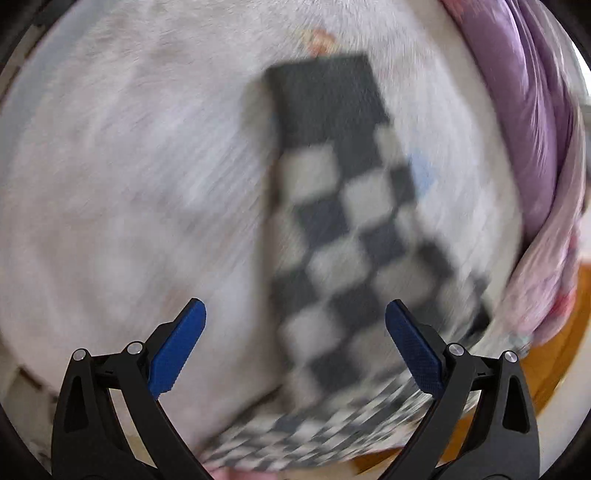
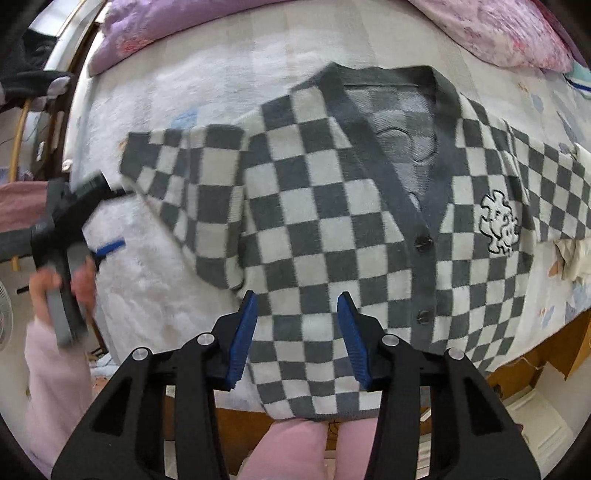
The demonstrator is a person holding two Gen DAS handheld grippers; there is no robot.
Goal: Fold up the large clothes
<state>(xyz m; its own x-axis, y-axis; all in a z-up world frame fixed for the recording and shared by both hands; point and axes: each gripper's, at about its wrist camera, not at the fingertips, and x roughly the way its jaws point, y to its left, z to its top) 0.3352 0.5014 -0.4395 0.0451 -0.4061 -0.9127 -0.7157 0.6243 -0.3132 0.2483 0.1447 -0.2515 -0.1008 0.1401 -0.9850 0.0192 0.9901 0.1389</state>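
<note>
A grey and white checked cardigan (image 2: 332, 229) lies flat, front up, on a white fluffy blanket (image 2: 155, 266) over a bed. Its sleeve (image 2: 184, 177) stretches out to the left. My right gripper (image 2: 297, 332) is open and empty, hovering over the cardigan's lower body near the hem. In the left wrist view, which is blurred by motion, the sleeve (image 1: 343, 206) runs away from the camera with its dark cuff at the far end. My left gripper (image 1: 295, 332) is open and empty above the sleeve; it also shows in the right wrist view (image 2: 107, 251), held in a hand left of the sleeve.
Purple floral bedding (image 2: 498, 33) lies along the far edge of the bed and shows in the left wrist view (image 1: 532, 122) at the right. The wooden bed frame (image 2: 554, 343) shows below the blanket's edge. The person's pink-clad legs (image 2: 295, 450) stand at the near edge.
</note>
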